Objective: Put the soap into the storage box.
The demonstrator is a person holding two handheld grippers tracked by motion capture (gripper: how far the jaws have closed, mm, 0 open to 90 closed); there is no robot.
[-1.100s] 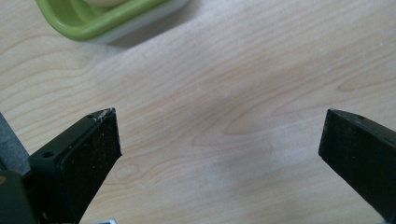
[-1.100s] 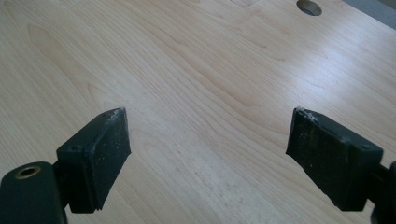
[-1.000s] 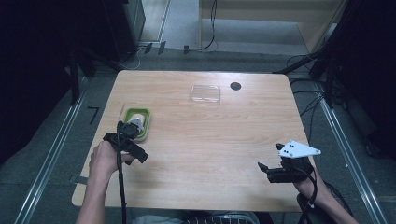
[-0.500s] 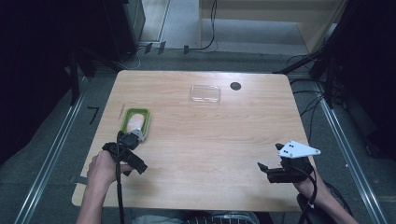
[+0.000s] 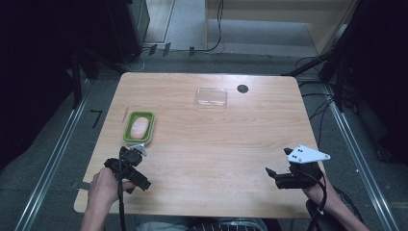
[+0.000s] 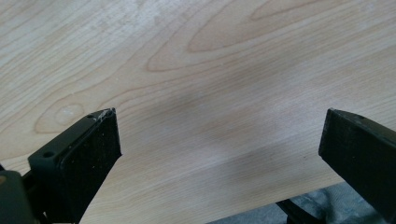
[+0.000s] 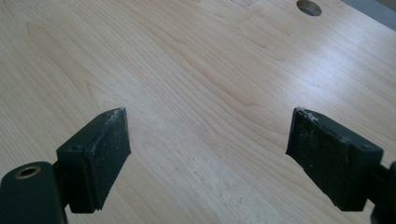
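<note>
Green tray [image 5: 139, 128], pale item inside, stood at the surface's [image 5: 231, 144] left; left gripper [image 5: 129, 161] had withdrawn from it, jaws spread, empty. Right gripper [image 5: 281, 178] spread, idle. Placement judged complete.

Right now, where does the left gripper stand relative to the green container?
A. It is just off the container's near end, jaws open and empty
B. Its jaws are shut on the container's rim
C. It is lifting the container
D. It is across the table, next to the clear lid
A: in the high view the left gripper sits just short of the green container, and the left gripper view shows its jaws spread over bare table.
</note>
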